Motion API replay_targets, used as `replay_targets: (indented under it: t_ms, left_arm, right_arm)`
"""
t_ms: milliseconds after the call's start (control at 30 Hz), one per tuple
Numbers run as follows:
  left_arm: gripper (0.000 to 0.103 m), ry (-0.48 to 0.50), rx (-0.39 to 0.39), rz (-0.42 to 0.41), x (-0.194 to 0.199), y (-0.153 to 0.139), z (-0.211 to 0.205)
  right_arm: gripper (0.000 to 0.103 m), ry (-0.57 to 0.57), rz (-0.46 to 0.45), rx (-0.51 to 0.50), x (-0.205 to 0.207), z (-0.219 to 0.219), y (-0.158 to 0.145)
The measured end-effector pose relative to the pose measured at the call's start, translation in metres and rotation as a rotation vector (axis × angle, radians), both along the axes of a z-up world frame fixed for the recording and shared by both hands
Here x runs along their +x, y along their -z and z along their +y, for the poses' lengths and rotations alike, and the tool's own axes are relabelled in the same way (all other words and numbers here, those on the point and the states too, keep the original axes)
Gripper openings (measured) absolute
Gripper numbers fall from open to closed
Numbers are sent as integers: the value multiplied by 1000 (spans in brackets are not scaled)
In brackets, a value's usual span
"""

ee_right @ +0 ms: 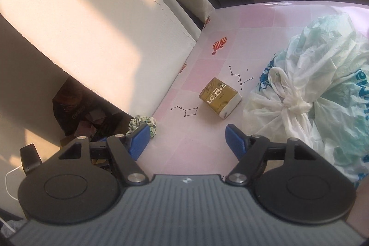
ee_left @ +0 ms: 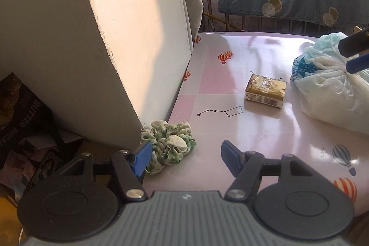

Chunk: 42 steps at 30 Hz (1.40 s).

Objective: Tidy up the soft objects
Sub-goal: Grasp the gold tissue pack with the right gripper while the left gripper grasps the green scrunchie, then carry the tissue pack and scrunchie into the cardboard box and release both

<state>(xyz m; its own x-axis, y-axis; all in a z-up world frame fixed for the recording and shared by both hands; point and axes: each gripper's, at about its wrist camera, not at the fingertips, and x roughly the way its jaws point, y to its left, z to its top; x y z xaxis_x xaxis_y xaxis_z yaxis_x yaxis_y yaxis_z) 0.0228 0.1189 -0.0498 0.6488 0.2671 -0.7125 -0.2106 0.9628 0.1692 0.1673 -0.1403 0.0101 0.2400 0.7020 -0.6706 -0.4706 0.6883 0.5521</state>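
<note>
Currently the left gripper (ee_left: 184, 157) is hovering low over the near left corner of the pink counter (ee_left: 253, 130), its blue fingers (ee_left: 141, 159) standing wide apart with nothing between them. A green-and-white scrunchie (ee_left: 171, 144) is lying on the counter at that corner, right against the foot of the cream wall (ee_left: 115, 38); it is sitting just ahead of the left finger and touching or nearly touching its pad, off to the left of the open gap rather than inside it. Farther out, a gold tissue pack (ee_left: 265, 90) is resting flat on the counter, well apart from the scrunchie. Beyond it to the right, a knotted white-and-blue plastic bag (ee_left: 327, 89) is slumping on the counter.

Meanwhile the right gripper (ee_right: 188, 142) is also hanging above the counter (ee_right: 184, 153) with its jaws wide and empty. Seen from it, the tissue pack (ee_right: 220, 97) is lying ahead of the gap, clear of both fingers, and the plastic bag (ee_right: 311, 89) is bulking up just beside the right finger. The scrunchie (ee_right: 144, 122) is peeking out behind the left finger at the counter's edge. In the left wrist view, the right gripper's finger tips (ee_left: 356, 53) are showing over the bag's knot, though whether they are touching it is unclear.
</note>
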Motion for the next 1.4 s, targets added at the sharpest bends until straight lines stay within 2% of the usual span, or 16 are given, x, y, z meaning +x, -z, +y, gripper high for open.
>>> replay_targets:
  t_ms: [167, 467, 600, 700, 833, 1033, 1167, 1400]
  left_arm:
    - [63, 30, 26, 39, 21, 19, 5]
    - [46, 20, -24, 111, 43, 44, 18]
    - [32, 2, -31, 132, 46, 47, 21]
    - [17, -20, -50, 139, 48, 49, 25]
    - [9, -32, -80, 125, 47, 48, 27]
    - [7, -3, -182, 81, 43, 41, 22]
    - [7, 12, -223, 61, 40, 38, 18]
    - [6, 8, -279, 24, 35, 31, 20]
  right_arm:
    - [77, -78, -67, -93, 32, 49, 15]
    - [81, -256, -224, -291, 66, 134, 64]
    - [81, -288, -249, -368, 76, 153, 86]
    - [81, -290, -237, -388, 79, 157, 101]
    - [80, -278, -254, -413, 79, 158, 108]
    - [76, -267, -273, -451, 78, 157, 113]
    - [62, -231, -217, -458, 84, 151, 124]
    - [55, -148, -123, -355, 88, 129, 116]
